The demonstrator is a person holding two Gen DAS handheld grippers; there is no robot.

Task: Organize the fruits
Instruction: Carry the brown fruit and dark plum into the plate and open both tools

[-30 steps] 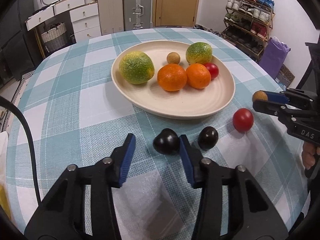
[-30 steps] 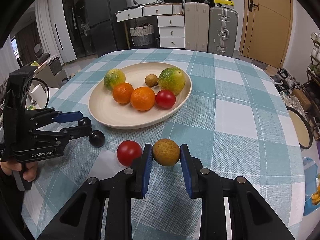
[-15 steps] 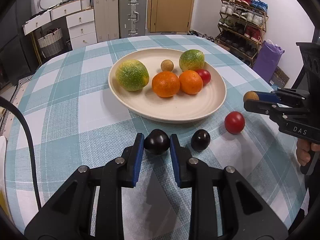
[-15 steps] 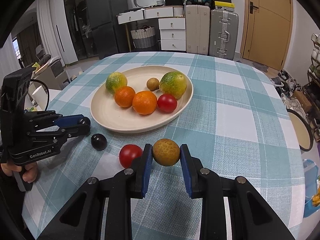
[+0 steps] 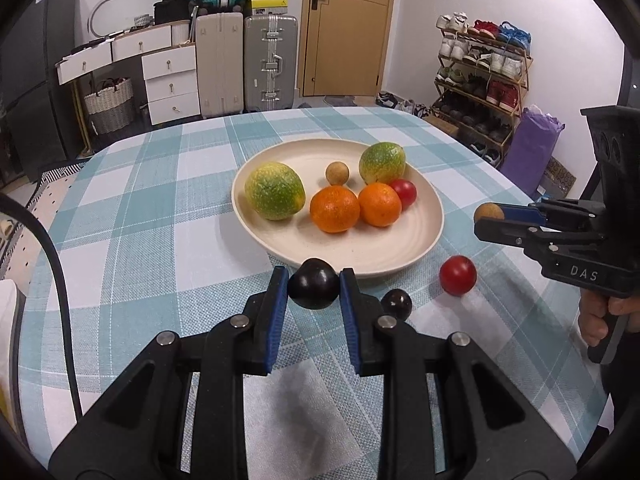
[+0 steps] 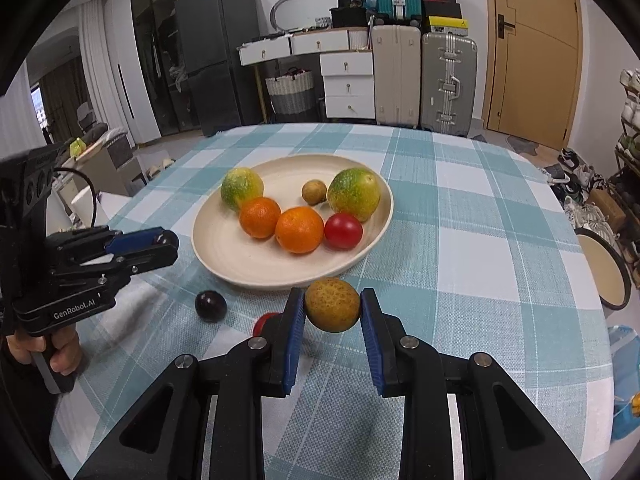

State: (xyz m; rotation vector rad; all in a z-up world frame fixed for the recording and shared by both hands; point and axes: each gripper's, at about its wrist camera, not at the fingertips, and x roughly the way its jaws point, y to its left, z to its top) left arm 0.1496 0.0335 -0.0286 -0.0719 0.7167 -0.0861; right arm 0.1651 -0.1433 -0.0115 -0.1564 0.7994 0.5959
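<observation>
A cream plate [image 5: 424,240] [image 6: 224,256] on the checked table holds two green-yellow citrus, two oranges, a red tomato and a small brown fruit. My left gripper [image 5: 314,284] is shut on a dark plum [image 5: 314,285] and holds it above the cloth at the plate's near rim. My right gripper [image 6: 332,306] is shut on a brown-yellow fruit [image 6: 332,305], also lifted near the rim. A second dark plum [image 5: 397,304] [image 6: 211,306] and a red tomato [image 5: 458,275] [image 6: 264,320] lie on the cloth.
The table's far edge faces suitcases [image 5: 270,62], white drawers [image 5: 168,80] and a wicker basket [image 5: 109,104]. A shoe rack [image 5: 480,88] and a purple bag [image 5: 532,148] stand to the right. A round stool [image 6: 604,276] stands beside the table.
My left gripper closed on the dark plum and lifted it off the cloth toward the plate. My right gripper rose slightly, still holding the brown-yellow fruit.
</observation>
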